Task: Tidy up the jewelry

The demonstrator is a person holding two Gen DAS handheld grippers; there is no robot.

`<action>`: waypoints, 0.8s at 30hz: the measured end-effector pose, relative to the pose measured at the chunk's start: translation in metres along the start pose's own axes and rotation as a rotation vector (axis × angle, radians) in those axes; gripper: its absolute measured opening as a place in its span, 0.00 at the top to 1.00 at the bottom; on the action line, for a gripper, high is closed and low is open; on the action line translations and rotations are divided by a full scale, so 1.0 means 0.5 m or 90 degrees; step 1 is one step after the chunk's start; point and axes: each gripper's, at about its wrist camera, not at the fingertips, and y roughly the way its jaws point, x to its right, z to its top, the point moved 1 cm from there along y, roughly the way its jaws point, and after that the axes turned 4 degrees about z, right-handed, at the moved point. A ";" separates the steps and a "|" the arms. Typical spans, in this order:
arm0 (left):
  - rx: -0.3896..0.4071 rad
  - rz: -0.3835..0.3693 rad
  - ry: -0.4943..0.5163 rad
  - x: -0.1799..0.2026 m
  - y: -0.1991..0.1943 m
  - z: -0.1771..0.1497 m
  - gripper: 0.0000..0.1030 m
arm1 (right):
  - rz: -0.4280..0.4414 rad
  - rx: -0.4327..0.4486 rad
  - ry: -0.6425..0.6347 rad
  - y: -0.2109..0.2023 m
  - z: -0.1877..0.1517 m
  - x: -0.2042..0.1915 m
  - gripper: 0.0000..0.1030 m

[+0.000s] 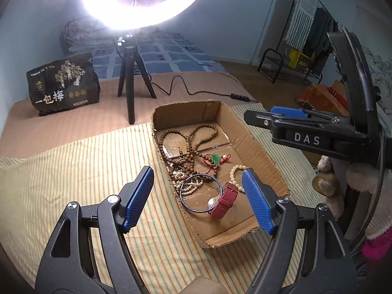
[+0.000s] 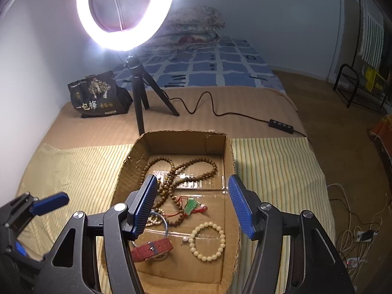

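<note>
A cardboard box (image 1: 254,144) (image 2: 186,142) on a striped cloth holds brown bead strands (image 1: 193,137) (image 2: 193,169), a green pendant on red cord (image 1: 216,158) (image 2: 191,206), a cream bead bracelet (image 2: 207,241) (image 1: 234,171), a silver bangle (image 1: 199,193) and a red watch strap (image 1: 225,202) (image 2: 153,246). My left gripper (image 1: 198,196) is open and empty over the box's near end. My right gripper (image 2: 193,205) is open and empty above the box's middle. The right gripper also shows in the left wrist view (image 1: 289,112), at the box's right.
A ring light on a black tripod (image 1: 129,83) (image 2: 142,98) stands behind the box, with its cable and switch (image 2: 281,124) trailing right. A black printed bag (image 1: 62,83) (image 2: 98,95) sits at the back left. Folded bedding lies behind. Cables lie on the floor at the right (image 2: 352,235).
</note>
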 end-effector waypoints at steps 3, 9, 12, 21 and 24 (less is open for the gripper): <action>0.015 0.004 0.001 -0.005 -0.028 -0.003 0.25 | -0.010 0.011 -0.011 -0.025 -0.004 -0.009 0.42; 0.041 0.014 0.012 -0.012 -0.086 -0.012 0.25 | -0.025 0.040 -0.025 -0.081 -0.017 -0.030 0.34; 0.050 0.017 0.016 -0.015 -0.112 -0.019 0.25 | -0.027 0.052 -0.033 -0.105 -0.024 -0.042 0.33; 0.071 0.025 0.024 -0.018 -0.181 -0.053 0.25 | -0.029 0.089 -0.046 -0.166 -0.056 -0.081 0.30; 0.076 0.027 0.023 -0.020 -0.201 -0.063 0.22 | -0.031 0.101 -0.047 -0.181 -0.069 -0.090 0.24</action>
